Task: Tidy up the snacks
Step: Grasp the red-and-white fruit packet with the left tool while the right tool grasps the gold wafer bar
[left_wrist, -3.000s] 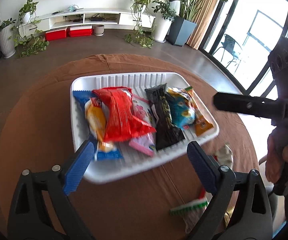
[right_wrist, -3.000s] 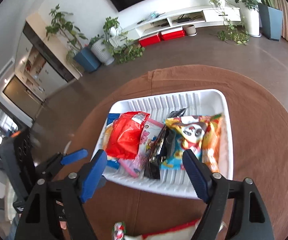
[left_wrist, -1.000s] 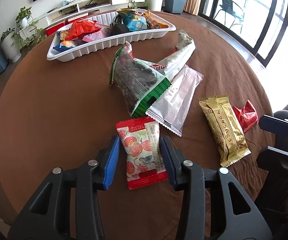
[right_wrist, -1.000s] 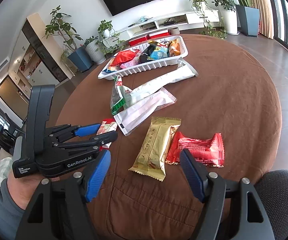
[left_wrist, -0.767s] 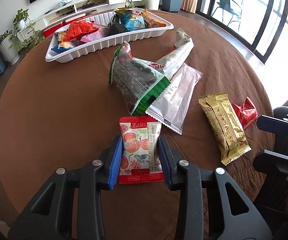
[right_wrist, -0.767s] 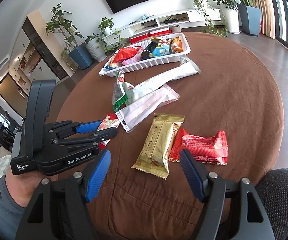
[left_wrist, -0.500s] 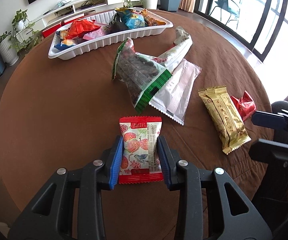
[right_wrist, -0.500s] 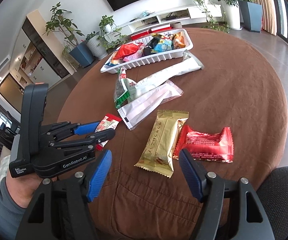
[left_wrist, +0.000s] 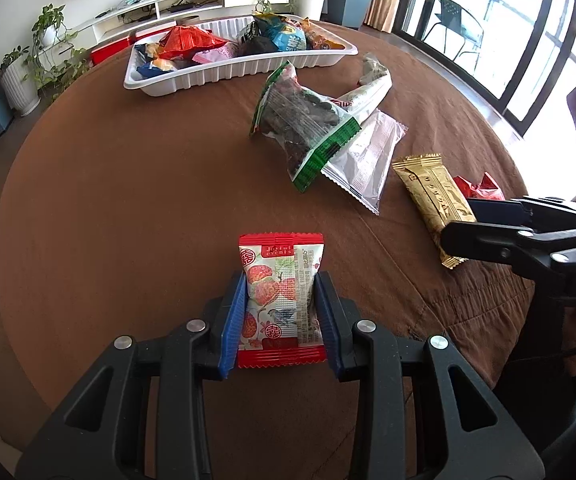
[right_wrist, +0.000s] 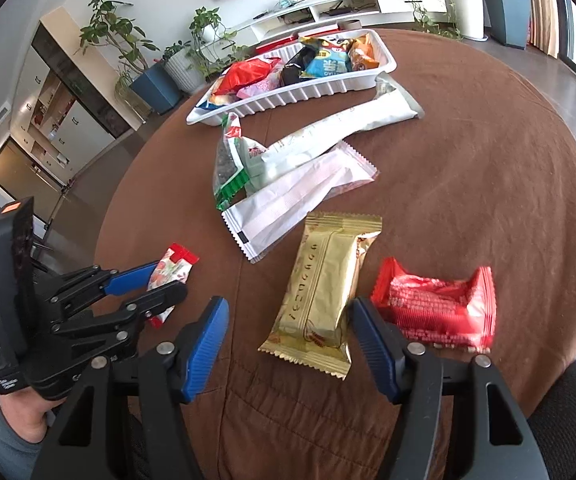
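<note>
A white tray (left_wrist: 248,68) full of snacks stands at the far side of the round brown table. My left gripper (left_wrist: 280,308) is shut on a red-and-white fruit-print packet (left_wrist: 280,280), which stands upright between the blue pads. In the right wrist view this packet (right_wrist: 172,268) pokes out of the left gripper (right_wrist: 170,280). My right gripper (right_wrist: 288,308) hovers low over a gold bar (right_wrist: 327,280). Its jaws are closing with the bar's near end between them, and the pads are not touching it. A red packet (right_wrist: 435,308) lies just right of the right finger.
Between me and the tray (right_wrist: 307,92) lie a green-edged bag of dark snacks (left_wrist: 303,120), a long white pack (left_wrist: 367,96) and a silvery packet (left_wrist: 367,156). The right gripper (left_wrist: 457,220) sits over the gold bar (left_wrist: 431,188) near the table's edge. A dark chair seat (right_wrist: 567,400) is at the lower right.
Both grippers came back from the tray to the near side. The left jaws closed on the fruit-print packet and raised it. The right gripper sank toward the gold bar, its jaws narrowing.
</note>
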